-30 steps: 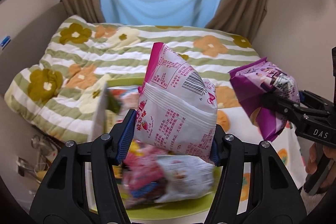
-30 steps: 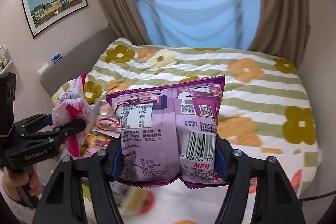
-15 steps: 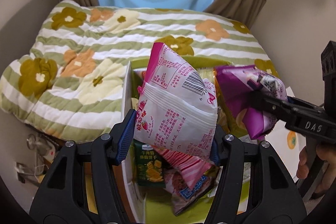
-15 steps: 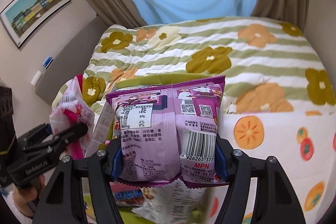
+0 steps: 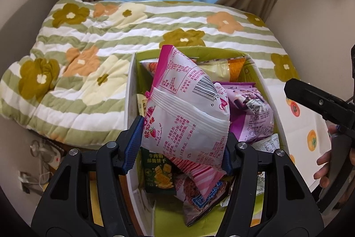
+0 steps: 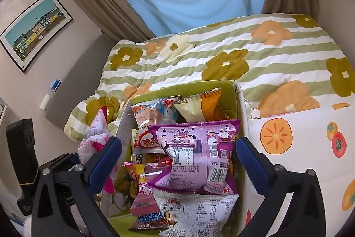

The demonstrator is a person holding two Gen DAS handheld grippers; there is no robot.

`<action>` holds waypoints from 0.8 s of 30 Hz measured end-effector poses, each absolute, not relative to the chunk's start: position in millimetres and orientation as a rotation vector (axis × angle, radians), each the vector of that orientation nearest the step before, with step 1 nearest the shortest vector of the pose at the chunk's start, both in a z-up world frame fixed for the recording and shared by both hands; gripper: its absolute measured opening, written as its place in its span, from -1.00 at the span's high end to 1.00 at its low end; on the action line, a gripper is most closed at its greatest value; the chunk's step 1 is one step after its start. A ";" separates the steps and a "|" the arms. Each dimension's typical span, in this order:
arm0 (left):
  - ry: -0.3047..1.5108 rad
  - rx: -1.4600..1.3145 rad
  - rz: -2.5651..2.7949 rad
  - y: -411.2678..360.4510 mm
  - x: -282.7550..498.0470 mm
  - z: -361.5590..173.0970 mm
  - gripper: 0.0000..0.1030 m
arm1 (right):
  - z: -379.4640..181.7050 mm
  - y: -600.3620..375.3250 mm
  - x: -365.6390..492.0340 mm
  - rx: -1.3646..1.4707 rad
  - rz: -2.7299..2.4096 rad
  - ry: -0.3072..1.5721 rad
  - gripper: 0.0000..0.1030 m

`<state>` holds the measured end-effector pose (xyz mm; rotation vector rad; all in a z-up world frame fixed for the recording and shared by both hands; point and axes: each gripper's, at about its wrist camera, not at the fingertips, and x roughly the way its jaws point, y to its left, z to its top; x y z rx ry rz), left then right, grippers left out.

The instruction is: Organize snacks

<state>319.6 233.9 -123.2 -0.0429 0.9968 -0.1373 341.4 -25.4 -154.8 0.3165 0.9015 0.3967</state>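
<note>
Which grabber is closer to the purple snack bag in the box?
Right. The right gripper, whose jaws have just been opening, straddles the purple bag lying in the box. The left gripper holds the pink-and-white bag beside it.

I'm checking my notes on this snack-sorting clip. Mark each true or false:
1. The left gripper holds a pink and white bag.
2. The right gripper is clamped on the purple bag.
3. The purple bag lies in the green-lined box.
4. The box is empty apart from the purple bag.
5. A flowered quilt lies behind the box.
1. True: the left gripper is shut on the pink and white bag.
2. False: the right gripper stands open, its jaws just widened, pads clear of the purple bag.
3. True: it rests in the box.
4. False: several other snack packets fill it.
5. True: the quilt.
</note>
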 end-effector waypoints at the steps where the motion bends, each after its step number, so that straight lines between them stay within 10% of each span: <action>1: 0.998 -0.044 -0.149 231.3 320.0 -122.9 -0.11 | -154.0 -25.3 341.0 0.310 0.395 0.900 -1.00; 6: 0.984 0.017 -0.095 226.1 314.9 -127.0 -0.99 | -151.0 -23.9 337.3 0.272 0.392 0.901 -1.00; 24: 0.921 0.019 -0.091 224.2 261.7 -98.8 -0.99 | -135.7 -15.3 287.1 0.184 0.382 0.850 -1.00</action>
